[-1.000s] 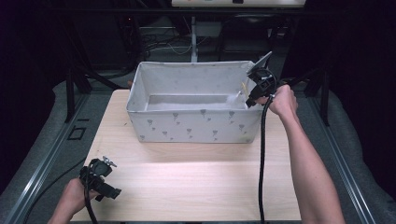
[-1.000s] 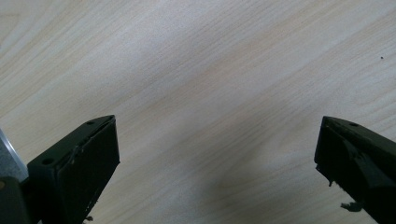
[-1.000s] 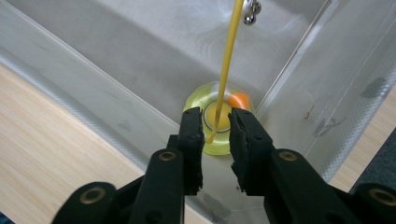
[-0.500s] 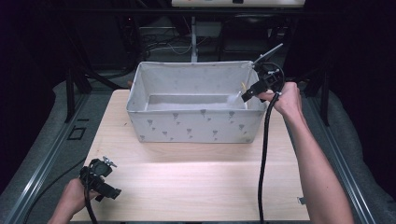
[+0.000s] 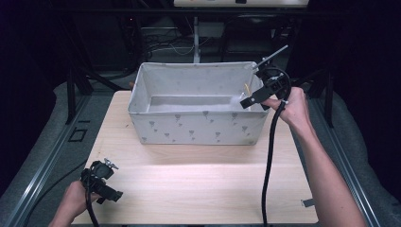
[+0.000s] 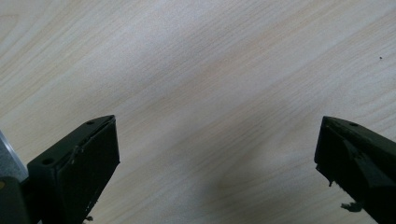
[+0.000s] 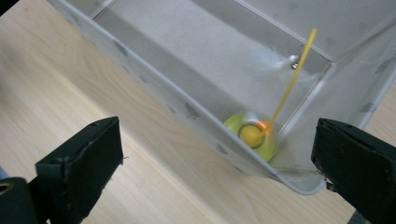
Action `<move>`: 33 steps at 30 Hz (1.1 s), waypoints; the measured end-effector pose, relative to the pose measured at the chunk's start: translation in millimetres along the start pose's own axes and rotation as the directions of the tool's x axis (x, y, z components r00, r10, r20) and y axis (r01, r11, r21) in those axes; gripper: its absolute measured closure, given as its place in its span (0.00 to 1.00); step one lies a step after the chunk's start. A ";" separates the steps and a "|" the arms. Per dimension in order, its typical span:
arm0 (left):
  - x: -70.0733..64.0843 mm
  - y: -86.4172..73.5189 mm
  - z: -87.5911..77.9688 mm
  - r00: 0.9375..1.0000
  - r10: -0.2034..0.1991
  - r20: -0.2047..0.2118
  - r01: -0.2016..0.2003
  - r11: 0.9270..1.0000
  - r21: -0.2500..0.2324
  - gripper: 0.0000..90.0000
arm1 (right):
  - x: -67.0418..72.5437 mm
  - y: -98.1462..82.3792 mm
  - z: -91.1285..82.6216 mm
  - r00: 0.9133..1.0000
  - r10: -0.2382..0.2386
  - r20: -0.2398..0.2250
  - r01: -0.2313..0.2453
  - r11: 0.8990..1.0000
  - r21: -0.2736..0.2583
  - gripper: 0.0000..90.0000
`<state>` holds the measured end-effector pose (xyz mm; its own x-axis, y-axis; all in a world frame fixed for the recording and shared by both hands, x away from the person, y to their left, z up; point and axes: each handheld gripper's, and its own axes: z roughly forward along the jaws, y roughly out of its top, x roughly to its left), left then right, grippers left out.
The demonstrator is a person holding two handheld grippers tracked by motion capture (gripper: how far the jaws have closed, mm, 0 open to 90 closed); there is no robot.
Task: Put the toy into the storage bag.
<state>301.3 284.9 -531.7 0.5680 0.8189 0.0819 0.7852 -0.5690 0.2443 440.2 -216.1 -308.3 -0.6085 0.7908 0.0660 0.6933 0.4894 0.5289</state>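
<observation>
Right gripper (image 5: 250, 99) – fingers just spread wide, nothing between them – hangs over the fabric bin (image 5: 196, 127); yellow toy (image 7: 252, 135) lies in its corner. Left gripper (image 5: 111, 191), fingers released, rests over the bench (image 5: 198, 175).

Matt cloth bin (image 5: 198, 125), pale wood table (image 5: 189, 184)
</observation>
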 end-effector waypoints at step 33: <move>0.2 -0.3 0.2 1.000 0.001 -0.002 -0.001 1.000 0.001 0.00 | 65.1 -97.4 59.9 0.987 -0.121 -0.110 0.123 0.992 0.005 0.01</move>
<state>301.2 285.2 -532.0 0.5680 0.8188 0.0838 0.7852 -0.5696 0.2432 356.2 -190.2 -406.1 -0.7267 0.6805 0.0938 0.6154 0.5843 0.5290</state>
